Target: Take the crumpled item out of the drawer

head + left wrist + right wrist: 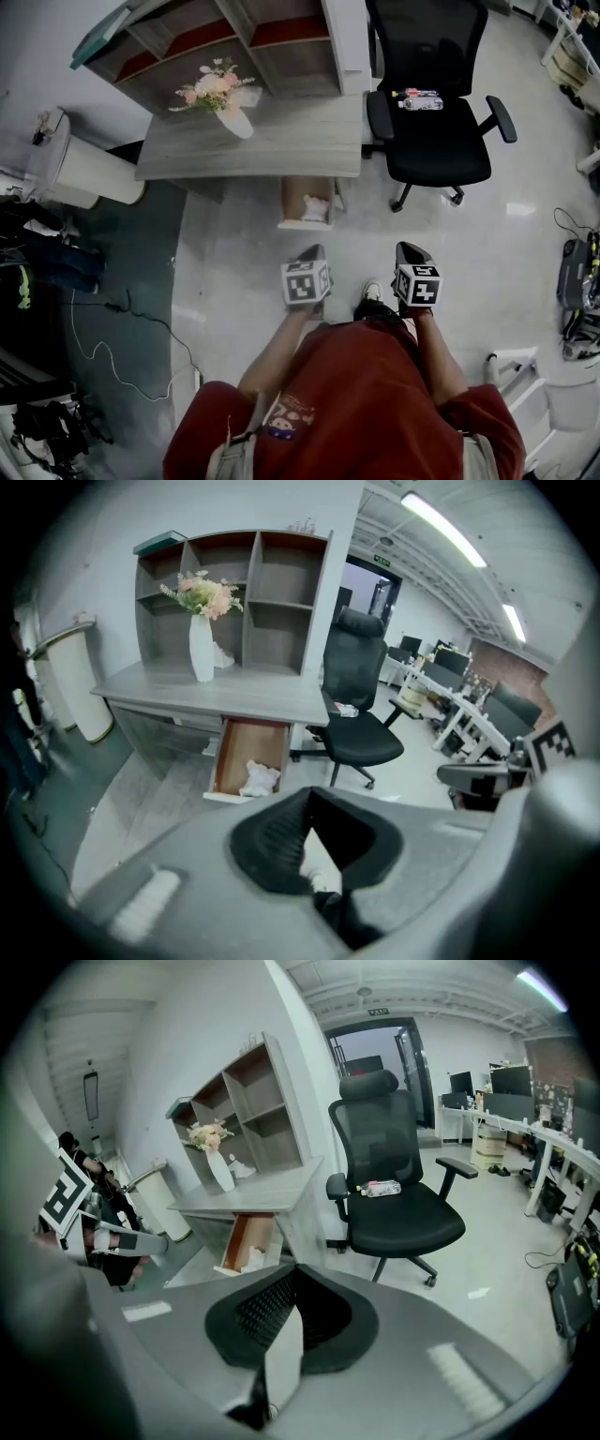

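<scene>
Lying in a loose white wad, the crumpled item (pixel 316 208) sits at the front of the open drawer (pixel 289 199), whose bare wood lining looks warm brown against the grey laminate desk (pixel 281 141) it hangs under. By my reading the task has barely begun: the drawer is pulled out, but the item is not yet grasped and I stand well apart from it on the pale, glossy floor. My left gripper (pixel 314 251) and right gripper (pixel 411 249) hover side by side near my body, each with its ribbed black pads pressed together at the tips and nothing between them. On the desk a white vase (pixel 234 120) holds pink flowers. Beside it, a black mesh office chair (pixel 431 131) carries a plastic bottle (pixel 419 98).
</scene>
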Motion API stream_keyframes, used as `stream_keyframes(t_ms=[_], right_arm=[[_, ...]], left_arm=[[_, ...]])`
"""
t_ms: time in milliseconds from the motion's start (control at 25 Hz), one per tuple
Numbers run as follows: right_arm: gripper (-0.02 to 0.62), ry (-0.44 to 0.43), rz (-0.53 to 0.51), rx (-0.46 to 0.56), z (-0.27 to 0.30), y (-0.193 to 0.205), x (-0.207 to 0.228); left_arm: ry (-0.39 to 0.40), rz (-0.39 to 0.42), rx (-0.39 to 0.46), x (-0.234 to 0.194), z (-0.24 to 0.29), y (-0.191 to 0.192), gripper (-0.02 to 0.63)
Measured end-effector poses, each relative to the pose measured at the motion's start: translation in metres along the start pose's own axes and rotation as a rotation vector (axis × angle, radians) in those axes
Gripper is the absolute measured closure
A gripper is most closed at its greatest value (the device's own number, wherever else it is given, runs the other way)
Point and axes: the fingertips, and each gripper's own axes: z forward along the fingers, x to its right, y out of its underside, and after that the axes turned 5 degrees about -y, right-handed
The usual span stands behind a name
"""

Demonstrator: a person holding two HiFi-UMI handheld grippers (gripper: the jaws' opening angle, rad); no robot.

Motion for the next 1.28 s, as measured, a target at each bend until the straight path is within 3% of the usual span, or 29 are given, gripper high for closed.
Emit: stream_keyframes(t_ms=[280, 560, 840, 1280], right_arm=[[0.594, -0.042, -0.032, -0.024, 0.017, -0.019, 0.025], [0.594, -0.091, -0.067, -0.062, 0.038, -0.027, 0.020], [0.594, -0.115, -0.107, -0.084, 0.064, -0.042, 0.015], [0.594, -0.153, -0.140, -0.111, 0.123, -0.072, -0.019]], left_arm=[[-0.056, -0.038, 0.006, 0.009, 0.014, -0.016, 0.609], [-0.112, -0.095, -0.001, -0.009, 0.016, -0.014, 0.609], [-0.126, -0.142, 0.000, -0.024, 0.032, -0.022, 0.609], [-0.108, -0.135, -0.006, -0.060, 0.064, -0.054, 0.609]])
